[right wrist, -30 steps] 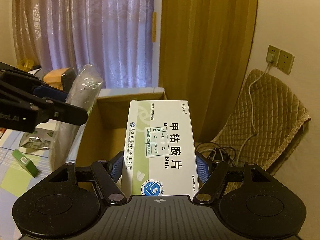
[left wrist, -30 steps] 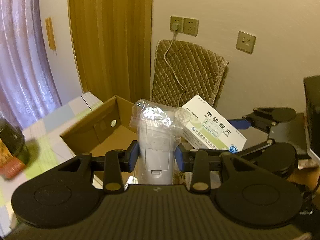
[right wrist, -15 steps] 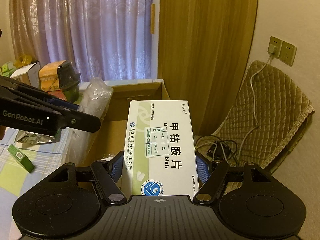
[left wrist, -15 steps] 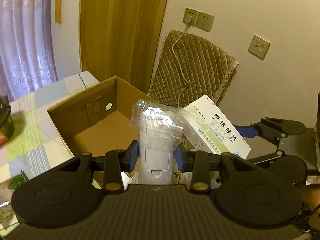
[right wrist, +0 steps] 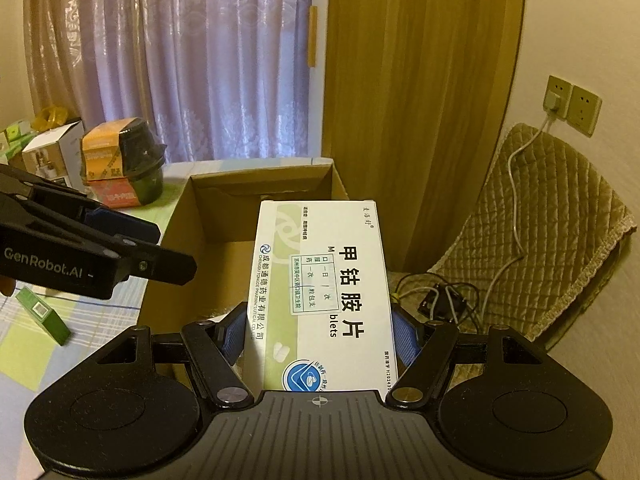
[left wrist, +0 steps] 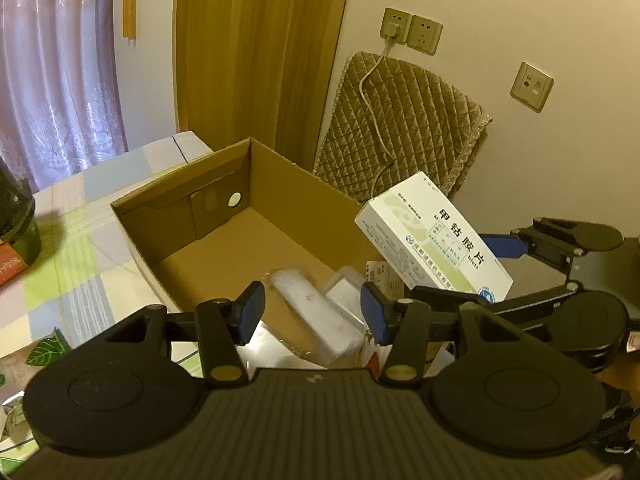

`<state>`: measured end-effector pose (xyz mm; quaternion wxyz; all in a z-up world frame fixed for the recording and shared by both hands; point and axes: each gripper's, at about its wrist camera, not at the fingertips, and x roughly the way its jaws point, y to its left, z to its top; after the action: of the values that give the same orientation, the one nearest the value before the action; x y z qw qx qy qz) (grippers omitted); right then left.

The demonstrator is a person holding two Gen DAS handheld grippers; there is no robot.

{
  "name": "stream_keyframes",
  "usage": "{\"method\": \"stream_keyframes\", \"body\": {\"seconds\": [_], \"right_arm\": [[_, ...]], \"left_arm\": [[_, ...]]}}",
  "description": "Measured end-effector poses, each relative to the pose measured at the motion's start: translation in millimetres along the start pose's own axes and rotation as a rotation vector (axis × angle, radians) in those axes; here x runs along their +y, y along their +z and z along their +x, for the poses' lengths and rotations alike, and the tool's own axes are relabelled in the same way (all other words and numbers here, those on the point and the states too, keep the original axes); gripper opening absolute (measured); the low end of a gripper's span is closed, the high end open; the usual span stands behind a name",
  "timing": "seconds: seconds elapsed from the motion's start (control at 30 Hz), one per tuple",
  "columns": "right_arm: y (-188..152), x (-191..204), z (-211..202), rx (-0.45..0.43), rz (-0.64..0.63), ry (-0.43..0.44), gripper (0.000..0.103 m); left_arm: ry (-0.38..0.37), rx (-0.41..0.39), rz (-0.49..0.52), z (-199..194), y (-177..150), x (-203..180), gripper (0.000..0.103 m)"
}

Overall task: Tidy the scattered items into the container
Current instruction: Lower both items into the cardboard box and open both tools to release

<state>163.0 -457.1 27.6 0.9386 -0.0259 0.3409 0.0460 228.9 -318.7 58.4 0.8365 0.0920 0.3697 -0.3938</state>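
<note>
1. My left hand-held gripper (left wrist: 312,312) hangs over the near end of the cardboard box (left wrist: 256,216), its blue pads spread wide with nothing between them. The bagged white item (left wrist: 316,312) lies loose inside the box, just below the pads, beside other packets at that near end.

2. My right hand-held gripper (right wrist: 318,330) is clamped on the white medicine box (right wrist: 324,292), gripping its two long sides. The medicine box sits above the box's near right corner, tilted, not yet inside.

3. I judge the step in hand to be placing: the left side's drop looks done and the right side's is pending.

4. Next, I would carry the medicine box further over the bare cardboard floor, lower it, then spread the jaws. The left gripper crosses close in the right wrist view, so I would draw it clear first.

5. A small green box (right wrist: 44,314) lies on the table (left wrist: 76,264) to the left of the box; it remains to collect.
</note>
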Motion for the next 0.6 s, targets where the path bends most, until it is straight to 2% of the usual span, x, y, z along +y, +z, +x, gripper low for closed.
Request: {"method": "stream_keyframes", "body": {"seconds": [0.6], "right_arm": [[6.7,16.1,15.3,0.012,-0.042,0.029,0.073]], "left_arm": [[0.045,0.015,0.015,-18.8,-14.2,11.2,0.047]]}}
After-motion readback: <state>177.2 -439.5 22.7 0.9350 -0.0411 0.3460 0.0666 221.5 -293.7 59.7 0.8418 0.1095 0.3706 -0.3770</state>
